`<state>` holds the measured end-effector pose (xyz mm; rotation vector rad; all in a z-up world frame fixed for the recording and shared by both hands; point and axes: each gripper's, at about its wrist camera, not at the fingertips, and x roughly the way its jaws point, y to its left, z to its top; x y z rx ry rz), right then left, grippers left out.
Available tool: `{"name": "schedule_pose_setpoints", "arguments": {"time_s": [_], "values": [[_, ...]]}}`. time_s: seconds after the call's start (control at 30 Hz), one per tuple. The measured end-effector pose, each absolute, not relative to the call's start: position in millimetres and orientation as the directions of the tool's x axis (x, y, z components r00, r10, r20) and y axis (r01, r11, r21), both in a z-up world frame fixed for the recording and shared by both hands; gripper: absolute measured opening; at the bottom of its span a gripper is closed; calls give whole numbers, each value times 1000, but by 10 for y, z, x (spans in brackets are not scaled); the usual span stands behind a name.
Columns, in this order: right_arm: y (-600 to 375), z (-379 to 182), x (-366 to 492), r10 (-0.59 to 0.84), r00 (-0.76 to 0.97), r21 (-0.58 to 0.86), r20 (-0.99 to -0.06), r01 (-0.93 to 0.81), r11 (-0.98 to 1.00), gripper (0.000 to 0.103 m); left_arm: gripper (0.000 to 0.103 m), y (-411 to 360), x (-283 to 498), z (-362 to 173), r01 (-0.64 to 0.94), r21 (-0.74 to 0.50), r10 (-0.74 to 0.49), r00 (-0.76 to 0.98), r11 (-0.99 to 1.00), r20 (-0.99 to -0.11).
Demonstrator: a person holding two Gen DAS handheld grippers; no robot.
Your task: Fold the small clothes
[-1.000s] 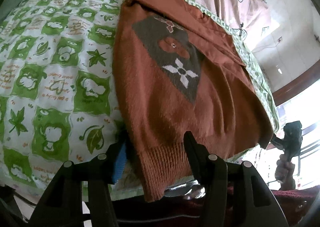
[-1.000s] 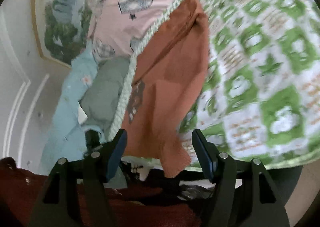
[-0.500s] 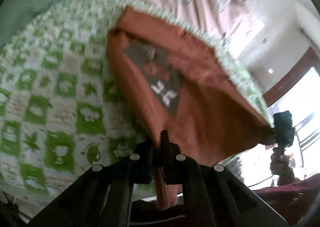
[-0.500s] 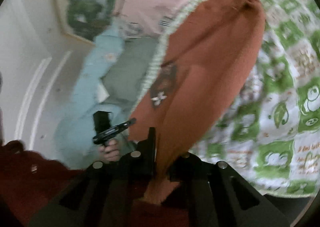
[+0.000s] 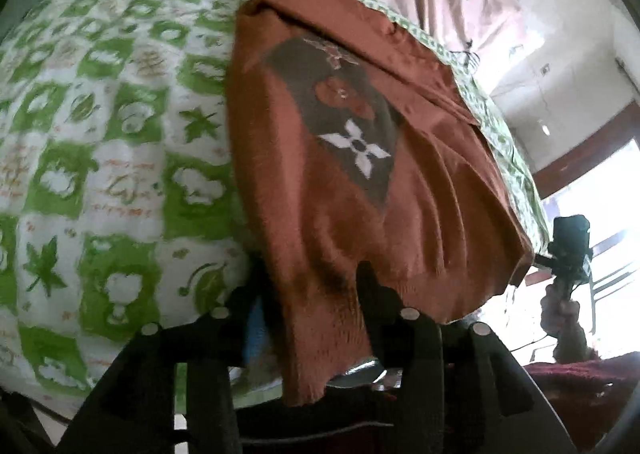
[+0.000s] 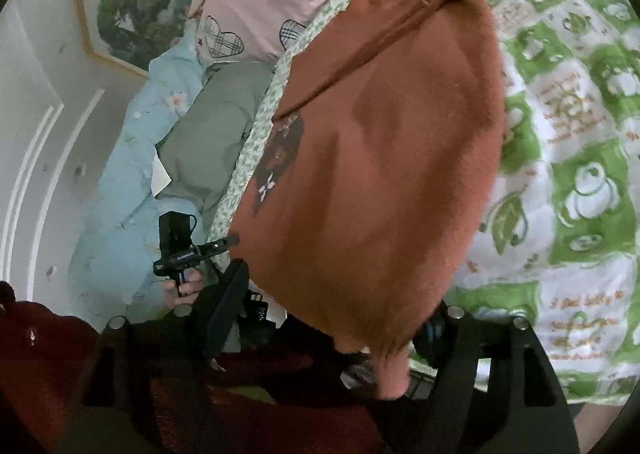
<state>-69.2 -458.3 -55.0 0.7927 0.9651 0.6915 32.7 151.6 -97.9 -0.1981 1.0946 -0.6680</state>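
While the brown sweater [image 5: 320, 182] lies long-ways up the green blanket [image 5: 100, 142] from bottom middle to top, the left gripper [image 5: 310, 286] and right gripper [image 6: 340, 302] stand spread around its hem corners.

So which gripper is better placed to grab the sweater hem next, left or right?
Left, probably. The left gripper has both open fingers straddling the sweater hem corner; the right gripper has one finger hidden behind the cloth.
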Motion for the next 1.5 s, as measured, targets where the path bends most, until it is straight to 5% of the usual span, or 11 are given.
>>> {"name": "schedule_pose_setpoints", "arguments": {"time_s": [0.03, 0.07, 0.1, 0.43, 0.63, 1.03, 1.5], "values": [[-4540, -585, -676, 805, 386, 828, -451, -155, 538, 49, 33, 1480, 314, -974, 417, -443, -580, 299, 794, -758], [-4500, -622, -664, 808, 363, 825, -465, -153, 544, 16, 9, 1446, 293, -971, 432, -422, -571, 312, 797, -759], [-4461, -654, -654, 808, 343, 822, -479, -147, 550, 7, 6, 1440, 262, -967, 441, -410, -567, 320, 798, -759], [-4669, -373, -674, 859, 451, 906, -241, -213, 366, 7, 5, 1681, 144, -470, 388, -485, -621, 462, 784, -633], [-4734, -20, -368, 840, 504, 883, -202, -277, 379, 7, 5, 1507, 367, -43, 413, -489, -640, 531, 768, -556], [-5276, 299, 1034, 679, 676, 800, -287, -221, 558, 7, 5, 962, 1705, 335, 344, -472, -566, 661, 812, -492], [-5458, -188, 2568, 591, 648, 749, -479, -49, 661, 7, 5, 543, 3383, -195, 206, -407, -435, 654, 890, -619]]}}
